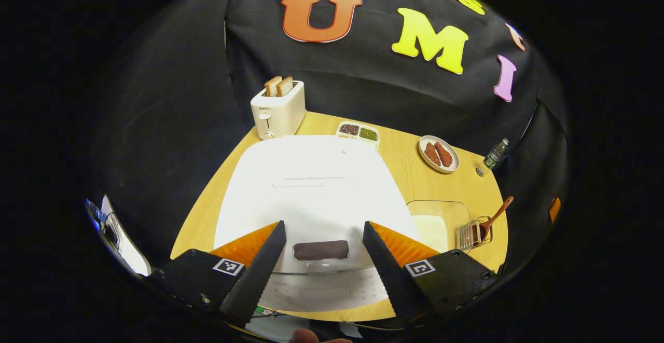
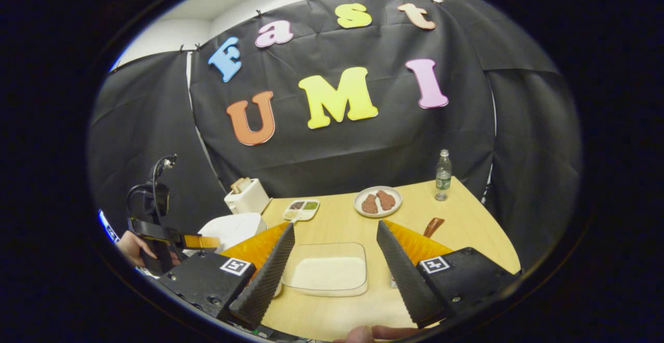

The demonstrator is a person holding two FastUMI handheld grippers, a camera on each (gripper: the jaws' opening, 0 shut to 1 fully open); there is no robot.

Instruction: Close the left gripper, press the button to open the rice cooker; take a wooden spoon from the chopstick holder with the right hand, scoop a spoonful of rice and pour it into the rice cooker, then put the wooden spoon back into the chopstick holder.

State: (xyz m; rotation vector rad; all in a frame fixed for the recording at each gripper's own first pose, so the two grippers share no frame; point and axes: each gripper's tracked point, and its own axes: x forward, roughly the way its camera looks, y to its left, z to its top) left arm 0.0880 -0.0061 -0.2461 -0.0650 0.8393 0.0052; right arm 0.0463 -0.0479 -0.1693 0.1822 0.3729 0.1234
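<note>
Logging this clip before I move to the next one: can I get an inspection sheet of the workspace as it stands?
Surface: light wooden table, round-edged.
Job's things: white rice cooker, lid down, dark button at its front; clear glass dish of white rice; brown wooden spoon standing in the wire chopstick holder.
Clutter: cream toaster with two bread slices; white divided tray of grains; white plate with two brown patties; clear plastic bottle.
Grippers: left gripper open, fingers straddling the button from above; right gripper open over the rice dish.
Cables: nothing seen.
Surroundings: black cloth wall.
</note>
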